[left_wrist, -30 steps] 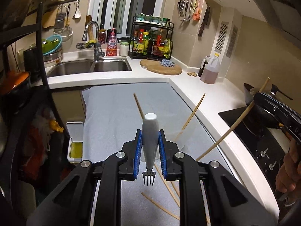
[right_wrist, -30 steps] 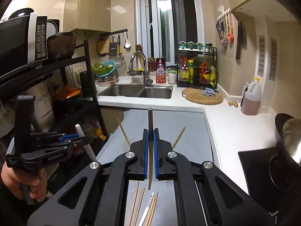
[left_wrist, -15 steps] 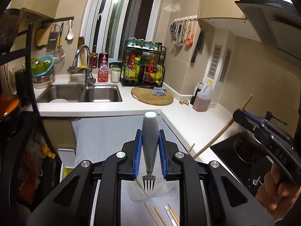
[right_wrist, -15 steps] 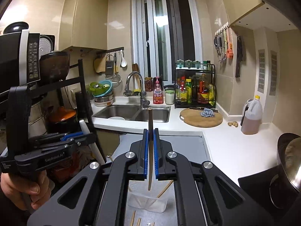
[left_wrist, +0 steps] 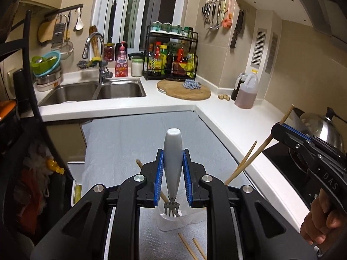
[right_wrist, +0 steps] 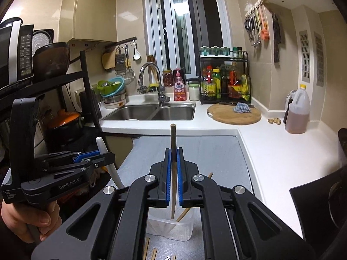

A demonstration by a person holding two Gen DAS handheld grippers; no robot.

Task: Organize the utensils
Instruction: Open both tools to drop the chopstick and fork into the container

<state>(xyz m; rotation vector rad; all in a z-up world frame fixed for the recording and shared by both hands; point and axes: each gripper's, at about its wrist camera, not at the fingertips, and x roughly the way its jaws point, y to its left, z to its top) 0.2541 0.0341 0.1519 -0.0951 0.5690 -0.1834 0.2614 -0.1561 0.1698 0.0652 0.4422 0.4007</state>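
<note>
Two utensils are mid-delivery: the left gripper (left_wrist: 172, 174) clamps a white-handled fork (left_wrist: 172, 162), the right gripper (right_wrist: 173, 177) pinches one chopstick (right_wrist: 173, 173), both poised over the clear container (right_wrist: 171, 227) already holding chopsticks, while several loose chopsticks (left_wrist: 190, 247) wait on the mat's near edge.

This is my home kitchen: a double steel sink (right_wrist: 151, 112) with a gooseneck tap (right_wrist: 151, 75) is set into the white L-shaped worktop (right_wrist: 271, 147) below the window (right_wrist: 186, 21). At the worktop's far corner stand a black rack of sauce bottles (right_wrist: 225, 82) and a round wooden chopping board (right_wrist: 234, 113) (a blue cloth lies on it). Kitchen tools hang from wall hooks (right_wrist: 256, 23), a microwave (right_wrist: 13, 52) sits on the shelving at the left edge, and a hob (left_wrist: 288, 173) carries a lidded pan (left_wrist: 321, 127) along the right edge
</note>
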